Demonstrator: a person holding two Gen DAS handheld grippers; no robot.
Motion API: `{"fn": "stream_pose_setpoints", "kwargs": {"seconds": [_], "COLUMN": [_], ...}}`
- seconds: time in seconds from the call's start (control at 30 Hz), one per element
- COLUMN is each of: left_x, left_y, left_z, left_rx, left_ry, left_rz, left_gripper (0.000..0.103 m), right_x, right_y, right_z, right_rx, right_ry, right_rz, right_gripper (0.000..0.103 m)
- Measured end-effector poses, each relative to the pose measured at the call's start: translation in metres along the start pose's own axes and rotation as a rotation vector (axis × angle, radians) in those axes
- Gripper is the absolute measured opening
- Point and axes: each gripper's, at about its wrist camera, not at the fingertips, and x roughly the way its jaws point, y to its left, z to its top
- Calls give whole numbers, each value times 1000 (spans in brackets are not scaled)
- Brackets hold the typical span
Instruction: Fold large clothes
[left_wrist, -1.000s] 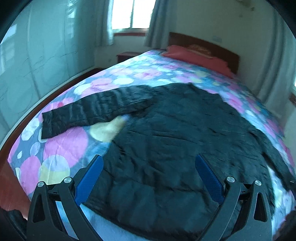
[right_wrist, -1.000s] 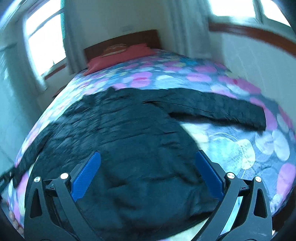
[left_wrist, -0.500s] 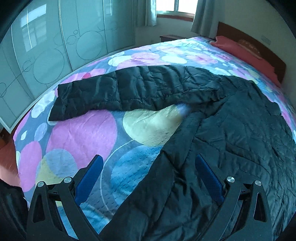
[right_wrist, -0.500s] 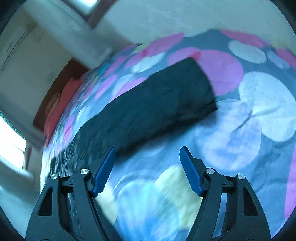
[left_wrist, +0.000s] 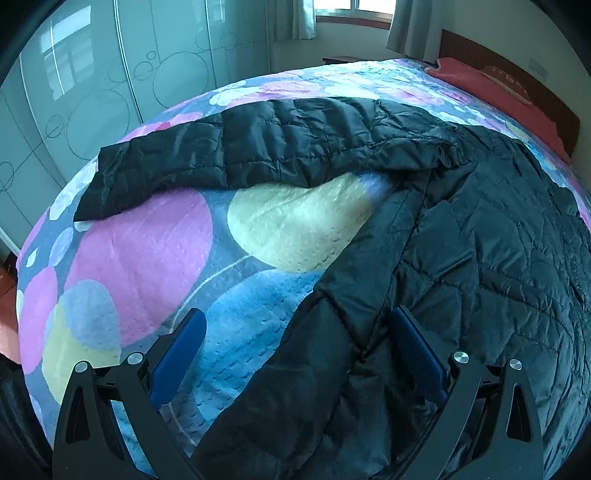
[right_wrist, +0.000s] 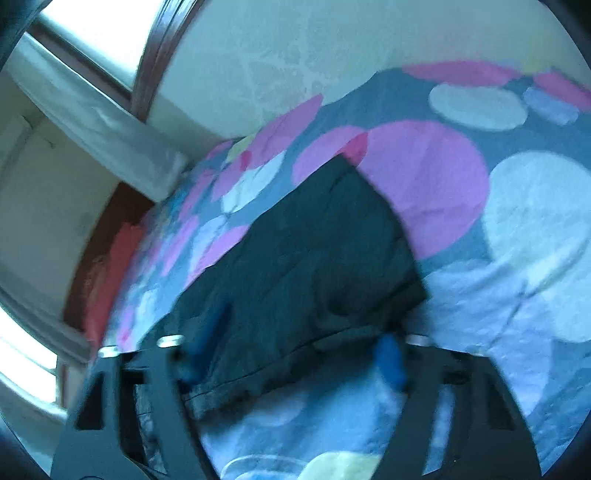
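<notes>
A large black quilted jacket (left_wrist: 480, 240) lies spread flat on the bed. One sleeve (left_wrist: 240, 155) stretches away to the left across the bedspread. My left gripper (left_wrist: 295, 354) hangs low over the jacket's left side edge, open, and the edge of the fabric runs between its blue pads (left_wrist: 177, 354). In the blurred right wrist view, the other sleeve's end (right_wrist: 314, 258) lies between the fingers of my right gripper (right_wrist: 299, 350). Its jaws are closing around the cuff. The pads still stand apart on either side of the fabric.
The bedspread (left_wrist: 140, 258) has big pink, blue and pale yellow circles. A red pillow (left_wrist: 480, 77) and a dark wooden headboard (left_wrist: 535, 88) are at the far end. Glass wardrobe doors (left_wrist: 92, 92) stand along the left side. A curtain (right_wrist: 103, 129) and wall flank the right side.
The left gripper came down and swung left, from over the jacket's body to its side edge. The right gripper swung right, rolled, and came onto the sleeve's end, jaws narrowing.
</notes>
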Motion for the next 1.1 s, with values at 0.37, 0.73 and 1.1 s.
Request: {"fn": "stream_pose_setpoints", "kwargs": {"seconds": [0.37,0.73,1.1], "left_x": [4,6,9], "left_y": [1,5,6], "left_z": [0,-2,-4], "left_rx": [-3,-18,-12], "left_ry": [4,2,-4], "left_rz": [-9,-36,-38], "left_gripper": [99,99,99], "right_x": [-35,-50,-44], "right_y": [108,291,380], "right_z": [-24,-190,-370], "right_rx": [-348,-793,-1090], "right_ry": [-48,119,341], "right_rz": [110,350,465], "right_gripper": [15,15,15]}}
